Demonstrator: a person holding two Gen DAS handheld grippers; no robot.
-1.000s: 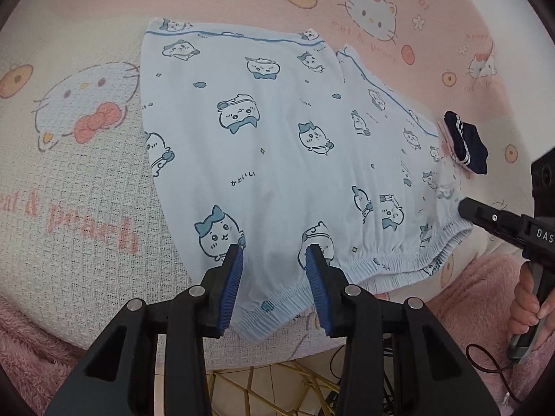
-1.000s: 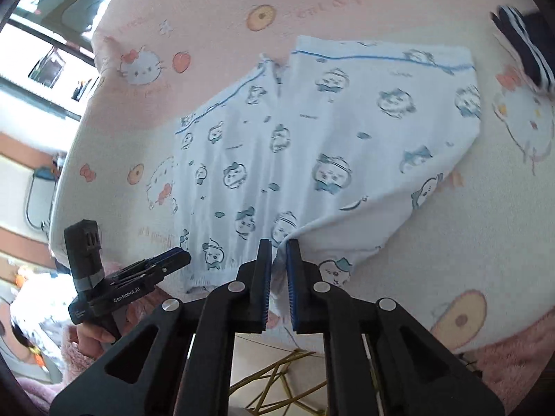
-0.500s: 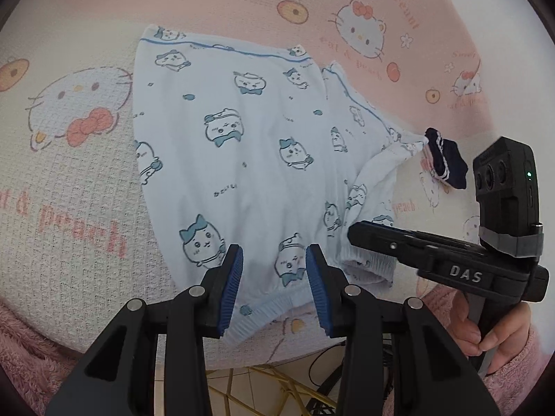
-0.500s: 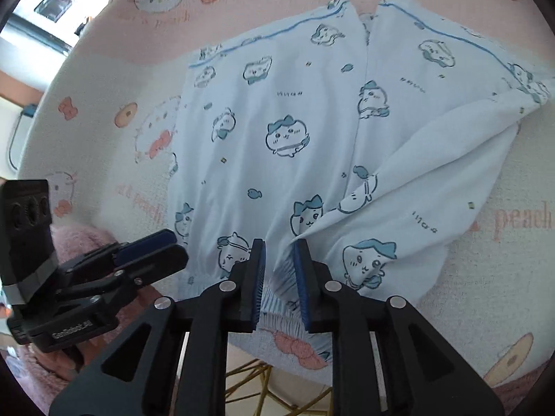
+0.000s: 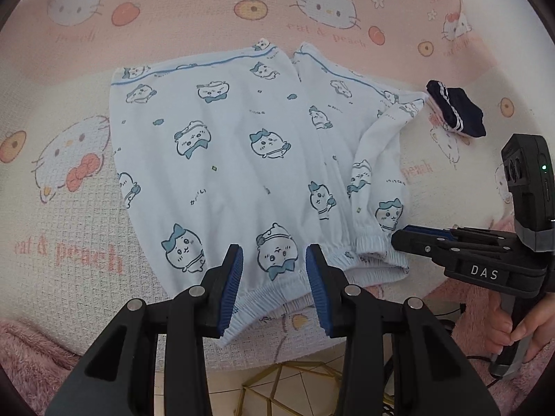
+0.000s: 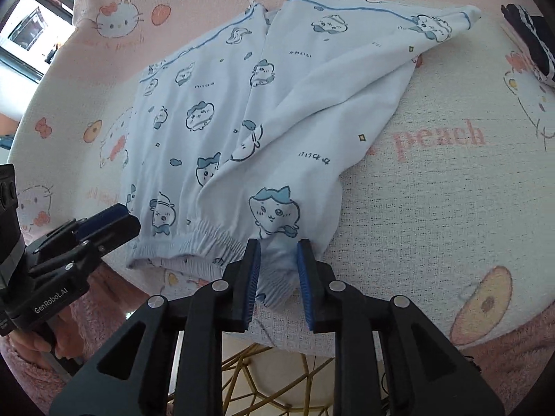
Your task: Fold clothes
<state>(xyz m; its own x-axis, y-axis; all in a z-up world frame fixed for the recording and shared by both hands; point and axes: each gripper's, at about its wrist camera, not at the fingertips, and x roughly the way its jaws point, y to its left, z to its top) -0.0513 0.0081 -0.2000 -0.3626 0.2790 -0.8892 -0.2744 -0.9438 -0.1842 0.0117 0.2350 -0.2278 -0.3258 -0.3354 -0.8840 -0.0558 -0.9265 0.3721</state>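
shorts point(image 5: 242, 173) flat | left gripper point(image 5: 274, 270) wide, empty | right gripper point(image 6: 275, 267) just parting, waistband loose between

Pale blue cartoon-print shorts point(image 5: 242, 173), flat, right side folded inward

Shorts point(image 5: 249, 173) lie on the blanket point(image 5: 69, 208), sock point(image 5: 456, 112) to their right.

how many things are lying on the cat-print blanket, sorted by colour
Light blue: 1, the cartoon-print cotton shorts, right side folded partly inward.
Navy: 1, the small white-striped navy fabric piece beside the shorts.
Total: 2 on the pink and cream blanket.
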